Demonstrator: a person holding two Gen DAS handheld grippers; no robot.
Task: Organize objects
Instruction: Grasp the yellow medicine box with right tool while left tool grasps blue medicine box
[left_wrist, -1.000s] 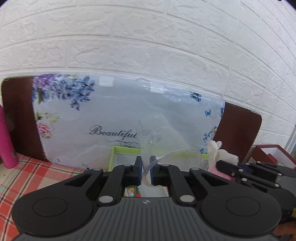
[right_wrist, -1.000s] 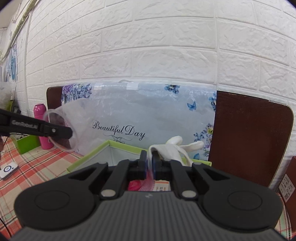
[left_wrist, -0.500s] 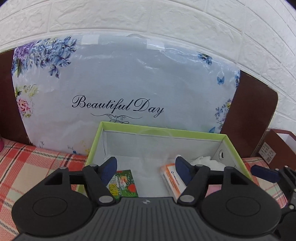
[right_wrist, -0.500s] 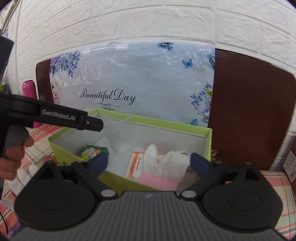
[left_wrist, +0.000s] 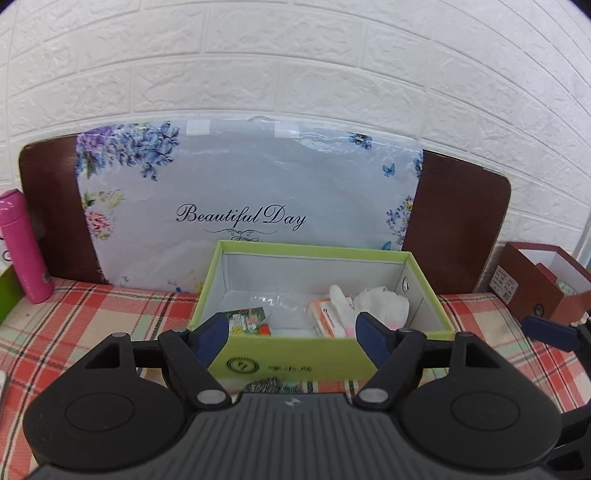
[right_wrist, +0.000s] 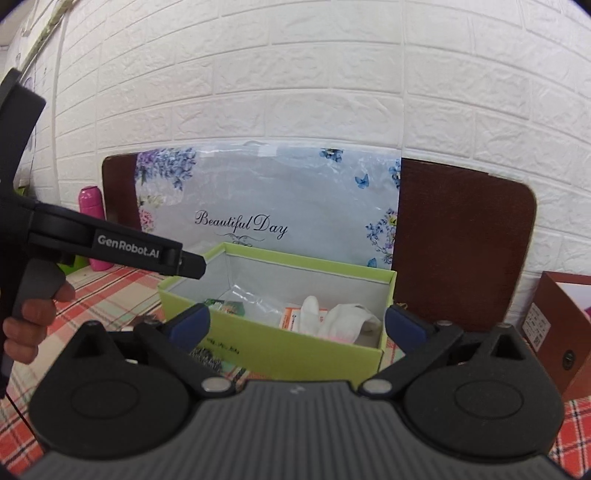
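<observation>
Presently, one green box (left_wrist: 295, 363), open-topped, on the plaid-covered worktop (left_wrist: 92, 314), in front of a floral bag (left_wrist: 240, 192) printed "Beautiful Day" that leans on a brown board (left_wrist: 458, 221) against the white brick wall (left_wrist: 295, 74).

Contents of box: one small colourful packet (left_wrist: 246, 320) at the left; one clear plastic item (left_wrist: 284, 314) in the middle, outline hard to make out; one orange-and-white carton (left_wrist: 323, 317); one white glove (left_wrist: 380, 301) with a pink cuff, lying over the carton at the right.

Left gripper (left_wrist: 293, 332): jaws spread wide, empty, held just before the box's near wall. Its black body shows at the left of the right wrist view, a hand (right_wrist: 29, 325) on the grip.

Right gripper (right_wrist: 295, 325): jaws spread wide, empty, held before the box's near right corner.

Also on worktop: one pink bottle (left_wrist: 24, 245), upright, far left; one dark red box (left_wrist: 546, 280), open, far right.
</observation>
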